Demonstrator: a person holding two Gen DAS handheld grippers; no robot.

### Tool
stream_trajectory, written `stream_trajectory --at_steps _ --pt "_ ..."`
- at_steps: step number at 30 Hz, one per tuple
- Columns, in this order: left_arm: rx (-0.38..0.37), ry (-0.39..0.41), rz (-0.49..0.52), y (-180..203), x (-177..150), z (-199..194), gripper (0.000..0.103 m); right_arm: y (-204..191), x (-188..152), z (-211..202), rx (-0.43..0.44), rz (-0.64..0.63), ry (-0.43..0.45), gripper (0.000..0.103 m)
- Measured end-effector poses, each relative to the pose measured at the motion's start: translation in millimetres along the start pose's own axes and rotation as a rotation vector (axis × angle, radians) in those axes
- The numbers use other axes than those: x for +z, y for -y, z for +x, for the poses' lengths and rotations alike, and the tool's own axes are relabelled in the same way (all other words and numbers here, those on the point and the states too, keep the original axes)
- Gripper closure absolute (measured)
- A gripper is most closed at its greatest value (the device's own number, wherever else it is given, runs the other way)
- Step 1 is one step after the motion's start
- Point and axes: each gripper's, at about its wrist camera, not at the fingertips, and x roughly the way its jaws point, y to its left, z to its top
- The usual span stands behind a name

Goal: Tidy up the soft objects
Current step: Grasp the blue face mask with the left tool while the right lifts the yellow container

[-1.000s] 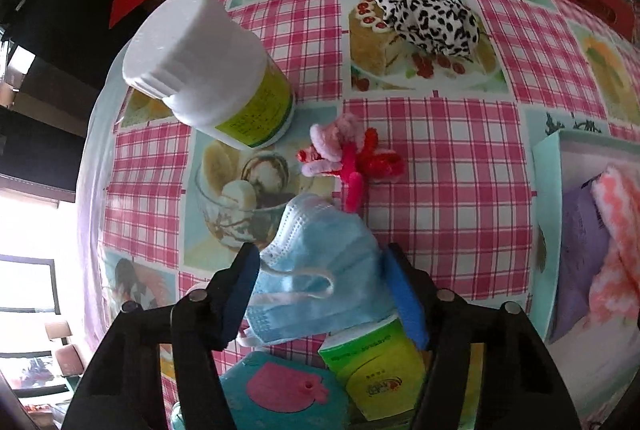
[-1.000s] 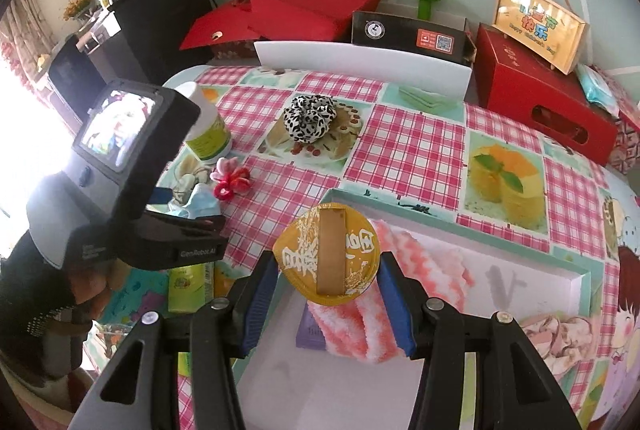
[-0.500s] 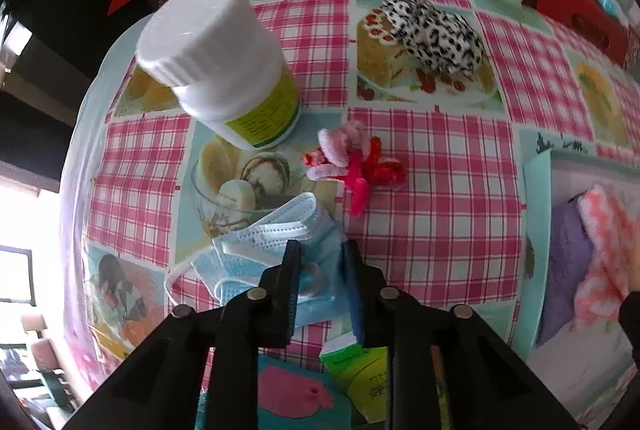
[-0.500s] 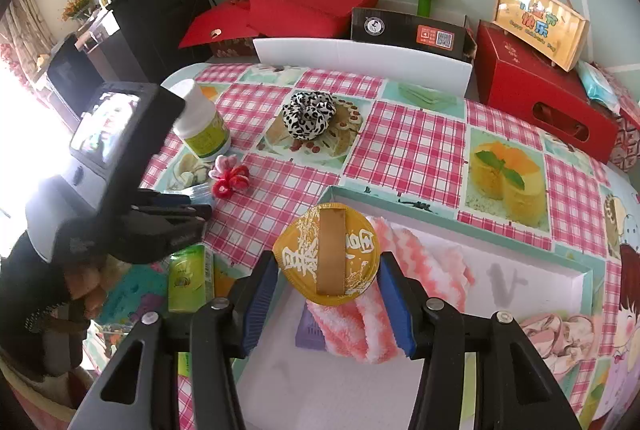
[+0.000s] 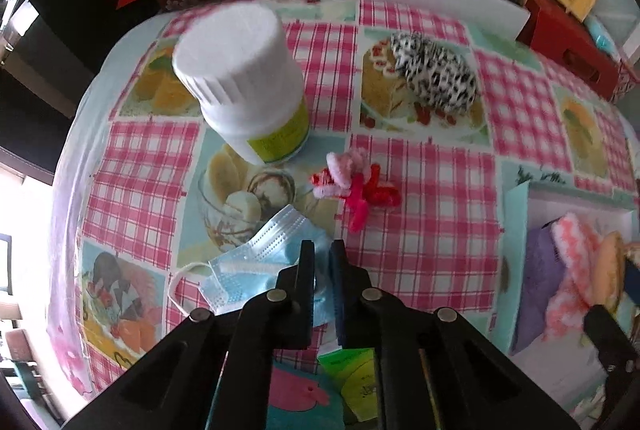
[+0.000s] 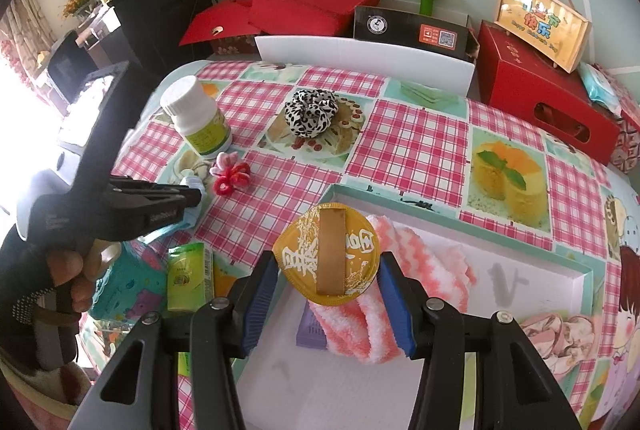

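My left gripper (image 5: 321, 257) is shut on a blue face mask (image 5: 256, 268) and holds it just above the checked tablecloth; it also shows in the right wrist view (image 6: 192, 195). My right gripper (image 6: 328, 270) is shut on a round yellow powder puff (image 6: 329, 254) above the white tray (image 6: 440, 226). A pink-and-white fluffy sock (image 6: 372, 318) and a purple item (image 6: 310, 326) lie in the tray. A leopard scrunchie (image 5: 434, 71) and a pink-red chenille flower (image 5: 356, 185) lie on the table.
A white pill bottle (image 5: 244, 81) stands at the left. A green packet (image 6: 188, 278) and a teal card (image 5: 296, 394) lie near the front edge. A white board (image 6: 360, 57) and red boxes (image 6: 548, 97) stand behind the table.
My left gripper closed on the blue mask and lifted it, drawing back slightly. My right gripper holds still with the puff.
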Motion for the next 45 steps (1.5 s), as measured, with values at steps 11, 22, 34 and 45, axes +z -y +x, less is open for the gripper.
stream_trajectory --at_steps 11,22,34,45 --pt "-0.036 0.094 -0.041 -23.7 4.6 -46.5 0.098 4.9 0.7 -10.7 0.007 0.020 0.027 0.049" --pt "0.022 -0.063 0.143 3.0 21.7 -29.2 0.054 12.5 0.6 -13.8 0.027 0.047 0.038 0.049" --pt "0.031 -0.317 0.326 5.0 25.6 35.6 0.049 25.5 -0.3 -26.0 0.047 0.091 0.071 0.049" --pt "-0.029 -0.255 0.290 -0.3 16.0 25.2 0.084 27.0 -0.3 -29.7 0.052 0.096 0.082 0.049"
